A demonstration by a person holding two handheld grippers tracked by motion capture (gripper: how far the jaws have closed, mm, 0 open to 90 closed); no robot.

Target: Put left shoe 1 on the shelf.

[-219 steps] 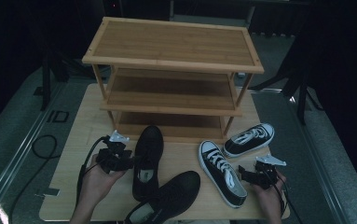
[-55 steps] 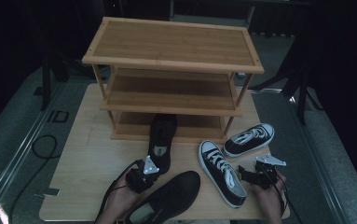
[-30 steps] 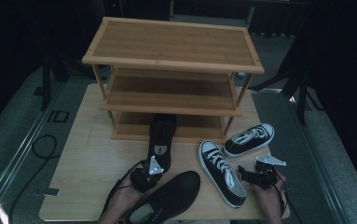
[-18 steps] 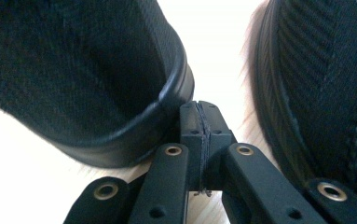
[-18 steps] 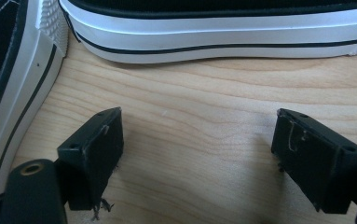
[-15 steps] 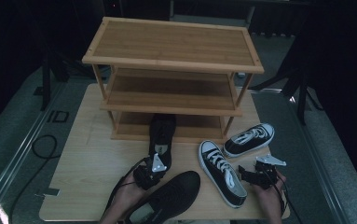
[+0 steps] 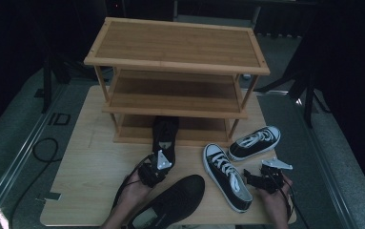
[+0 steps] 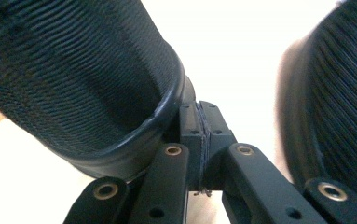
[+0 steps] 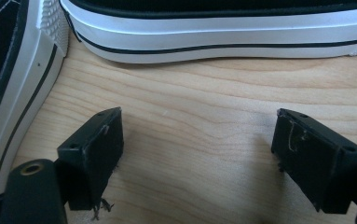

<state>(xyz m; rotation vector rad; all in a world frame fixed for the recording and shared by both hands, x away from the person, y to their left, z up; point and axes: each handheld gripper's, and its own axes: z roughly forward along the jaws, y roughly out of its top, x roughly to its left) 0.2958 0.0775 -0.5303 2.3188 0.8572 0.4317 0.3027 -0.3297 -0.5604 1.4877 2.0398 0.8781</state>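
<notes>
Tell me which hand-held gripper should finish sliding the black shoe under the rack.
Left. The left hand-held gripper is shut on the black shoe at its heel; the right hand-held gripper rests open beside the sneakers.

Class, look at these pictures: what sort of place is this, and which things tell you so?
Probably a staged recording studio, not a home. A three-tier bamboo shoe rack stands on a pale wooden tabletop ringed by dark curtains, with black tripod legs at the side and a loose black cable on the grey floor.
</notes>
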